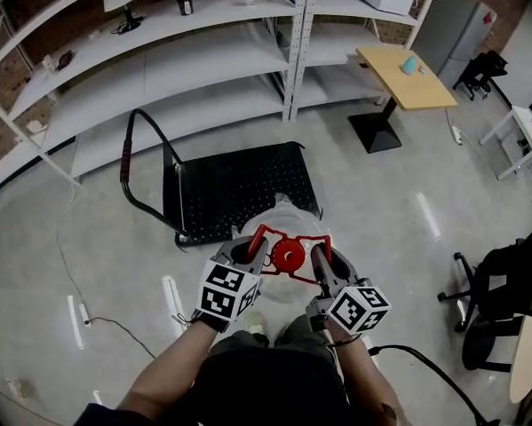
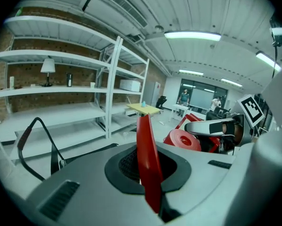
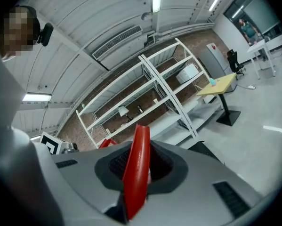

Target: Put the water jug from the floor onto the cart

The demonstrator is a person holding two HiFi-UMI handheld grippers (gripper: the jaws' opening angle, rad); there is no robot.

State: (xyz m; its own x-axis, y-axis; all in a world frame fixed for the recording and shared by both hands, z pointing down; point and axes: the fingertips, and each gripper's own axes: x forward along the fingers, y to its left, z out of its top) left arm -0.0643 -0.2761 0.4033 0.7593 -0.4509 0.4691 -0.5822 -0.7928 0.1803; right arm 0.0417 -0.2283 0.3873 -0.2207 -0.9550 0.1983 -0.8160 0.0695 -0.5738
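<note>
The water jug [image 1: 281, 213] is a clear bottle with a red cap [image 1: 289, 256] and a red carrying handle [image 1: 264, 234], seen from above and hanging just in front of the black cart [image 1: 239, 185]. My left gripper [image 1: 255, 245] is shut on the handle's left side and my right gripper [image 1: 320, 261] on its right side. In the left gripper view a red strip of the handle [image 2: 148, 159] runs through the jaws, with the cap [image 2: 183, 140] and the right gripper [image 2: 218, 127] beyond. The right gripper view shows the handle [image 3: 136, 166] clamped the same way.
The cart's push handle [image 1: 128, 162] rises at its left end. White shelving [image 1: 186, 60] lines the wall behind it. A yellow table [image 1: 406, 76] stands at the back right, a black office chair [image 1: 505, 291] at the right. A cable [image 1: 97, 322] lies on the floor at the left.
</note>
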